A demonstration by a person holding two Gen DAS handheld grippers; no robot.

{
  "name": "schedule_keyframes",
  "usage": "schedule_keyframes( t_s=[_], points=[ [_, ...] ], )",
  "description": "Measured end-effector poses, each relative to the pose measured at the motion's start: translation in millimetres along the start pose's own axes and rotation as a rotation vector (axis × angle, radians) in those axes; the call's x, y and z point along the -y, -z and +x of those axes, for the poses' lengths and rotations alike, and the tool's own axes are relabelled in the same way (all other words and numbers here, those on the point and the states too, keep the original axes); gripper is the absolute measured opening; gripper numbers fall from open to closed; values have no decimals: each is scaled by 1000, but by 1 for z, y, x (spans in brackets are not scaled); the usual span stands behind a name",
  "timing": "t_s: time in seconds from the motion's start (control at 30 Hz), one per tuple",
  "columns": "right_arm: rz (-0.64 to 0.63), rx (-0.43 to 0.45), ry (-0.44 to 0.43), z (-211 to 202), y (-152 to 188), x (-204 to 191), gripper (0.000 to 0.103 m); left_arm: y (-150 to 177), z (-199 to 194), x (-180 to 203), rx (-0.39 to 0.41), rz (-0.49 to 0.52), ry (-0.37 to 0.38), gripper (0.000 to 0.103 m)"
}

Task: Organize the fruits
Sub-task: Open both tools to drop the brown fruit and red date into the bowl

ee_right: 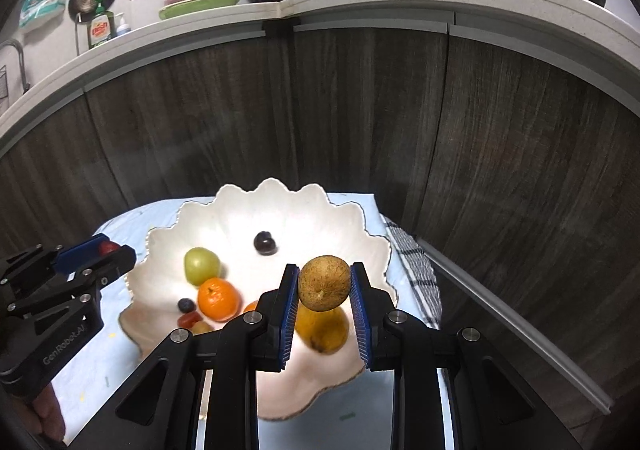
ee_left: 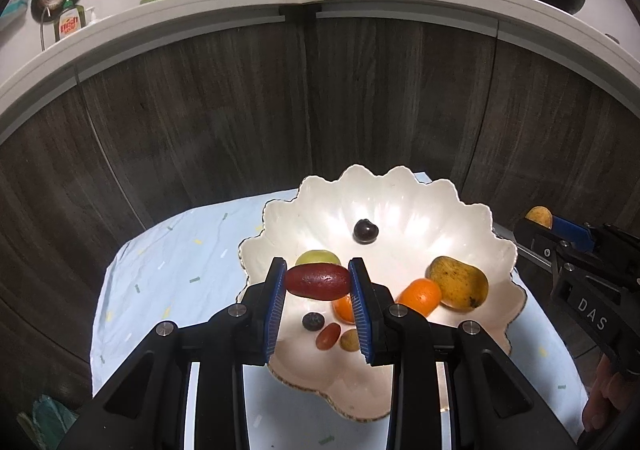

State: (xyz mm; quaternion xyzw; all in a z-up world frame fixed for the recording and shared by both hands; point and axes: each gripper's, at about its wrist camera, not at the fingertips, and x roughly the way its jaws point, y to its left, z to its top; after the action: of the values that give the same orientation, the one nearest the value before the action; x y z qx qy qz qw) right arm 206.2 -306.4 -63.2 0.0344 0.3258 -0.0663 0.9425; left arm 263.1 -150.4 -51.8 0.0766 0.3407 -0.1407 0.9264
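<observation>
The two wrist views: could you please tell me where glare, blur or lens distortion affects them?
Left wrist view: glare washes out the scalloped white ceramic bowl around the dark round plum; the white countertop edge bows from fisheye. Right wrist view: the yellow mango behind the held brown round fruit looks blurred.

I see the scalloped bowl (ee_left: 472,218) resting on the cloth (ee_left: 160,270) that covers the surface, with the cabinet doors (ee_left: 240,110) behind it. In the bowl, the mango (ee_left: 458,282) lies right, the tangerine (ee_left: 419,296) just left of it, the dark plum (ee_left: 365,230) toward the back. My left tool (ee_left: 318,282) holds an oblong fruit (ee_left: 318,282) over the bowl's left part; my right tool (ee_right: 325,284) holds a round fruit (ee_right: 325,284) over the right.
</observation>
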Motion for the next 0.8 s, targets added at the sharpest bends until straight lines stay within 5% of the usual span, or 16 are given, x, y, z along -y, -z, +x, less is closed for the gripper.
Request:
schedule_keyframes(
  t_s=[0.5, 0.63, 0.8],
  points=[
    [-22, -51, 20, 46, -6, 5, 26, -7, 42, -2, -51, -5, -6, 34],
    [-20, -73, 12, 52, -6, 5, 27, -8, 44, -2, -58, -12, -9, 54],
    [-19, -54, 32, 49, -5, 5, 52, -7, 44, -2, -67, -8, -25, 64]
  ],
)
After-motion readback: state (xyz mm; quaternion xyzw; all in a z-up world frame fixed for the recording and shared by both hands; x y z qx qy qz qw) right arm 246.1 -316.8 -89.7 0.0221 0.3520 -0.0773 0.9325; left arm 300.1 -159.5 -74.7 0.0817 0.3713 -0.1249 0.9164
